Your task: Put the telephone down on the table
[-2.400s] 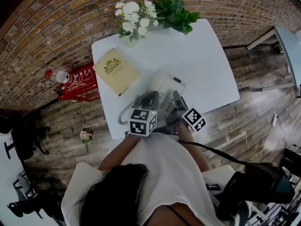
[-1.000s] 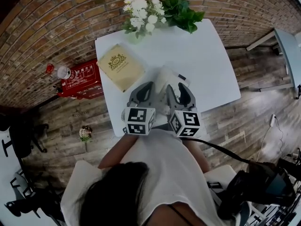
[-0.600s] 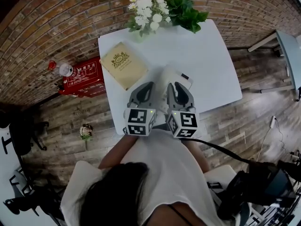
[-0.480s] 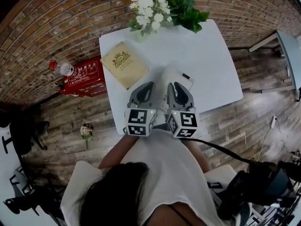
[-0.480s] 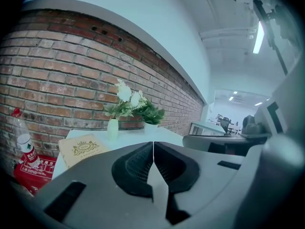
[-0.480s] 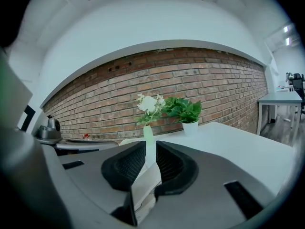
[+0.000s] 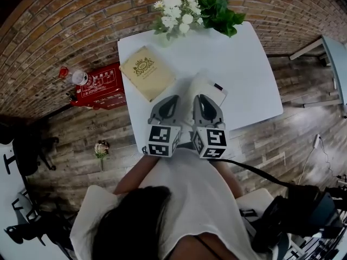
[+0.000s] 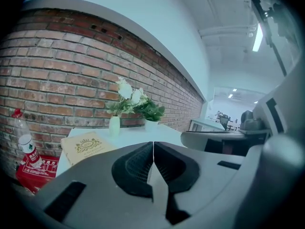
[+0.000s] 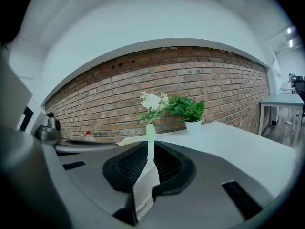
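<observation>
The white telephone (image 7: 205,84) lies on the white table (image 7: 238,64), its near half hidden under my two grippers. My left gripper (image 7: 167,99) hovers over the table's near edge, jaws shut and empty; in its own view the pads (image 8: 138,166) meet in a thin line. My right gripper (image 7: 205,98) hangs beside it over the phone. Its jaws have just been closing and stand a narrow slit apart with nothing between them; the flower vase (image 9: 150,130) shows through the gap. The handset is out of sight.
A tan book (image 7: 147,72) lies at the table's left. White flowers (image 7: 174,12) and a green plant (image 7: 219,10) stand at the far edge. A red box (image 7: 100,88) and a bottle (image 7: 76,77) sit on the floor by the brick wall.
The right gripper has straightened to lie parallel with the left one, and its jaws have narrowed. The left gripper has kept its place.
</observation>
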{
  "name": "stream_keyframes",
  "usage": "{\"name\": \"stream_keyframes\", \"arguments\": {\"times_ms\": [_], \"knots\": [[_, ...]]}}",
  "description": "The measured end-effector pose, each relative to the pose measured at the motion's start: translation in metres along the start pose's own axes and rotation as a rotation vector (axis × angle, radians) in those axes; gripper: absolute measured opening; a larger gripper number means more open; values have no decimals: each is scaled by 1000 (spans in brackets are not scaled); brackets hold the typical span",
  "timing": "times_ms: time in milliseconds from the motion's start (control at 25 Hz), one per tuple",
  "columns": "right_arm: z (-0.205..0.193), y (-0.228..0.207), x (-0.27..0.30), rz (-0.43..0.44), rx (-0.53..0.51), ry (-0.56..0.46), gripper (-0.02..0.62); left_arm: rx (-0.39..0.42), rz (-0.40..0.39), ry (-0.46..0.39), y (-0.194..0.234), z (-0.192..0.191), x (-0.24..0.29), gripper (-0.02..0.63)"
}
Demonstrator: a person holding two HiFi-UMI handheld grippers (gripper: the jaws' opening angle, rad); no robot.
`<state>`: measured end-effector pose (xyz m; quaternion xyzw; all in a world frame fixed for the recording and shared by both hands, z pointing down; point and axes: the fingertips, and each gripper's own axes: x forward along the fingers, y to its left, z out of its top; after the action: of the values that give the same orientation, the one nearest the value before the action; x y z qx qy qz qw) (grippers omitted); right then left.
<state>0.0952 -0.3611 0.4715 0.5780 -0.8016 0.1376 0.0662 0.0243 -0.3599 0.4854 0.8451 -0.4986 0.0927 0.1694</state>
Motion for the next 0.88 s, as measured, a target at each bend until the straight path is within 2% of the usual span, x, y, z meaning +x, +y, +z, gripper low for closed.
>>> {"name": "stream_keyframes", "arguments": {"times_ms": [360, 880], "knots": [[0, 12, 3, 30, -32, 9, 44, 2, -2, -10, 1, 3, -3, 25], [0, 12, -2, 19, -35, 3, 28, -3, -34, -20, -5, 6, -5, 26]]}}
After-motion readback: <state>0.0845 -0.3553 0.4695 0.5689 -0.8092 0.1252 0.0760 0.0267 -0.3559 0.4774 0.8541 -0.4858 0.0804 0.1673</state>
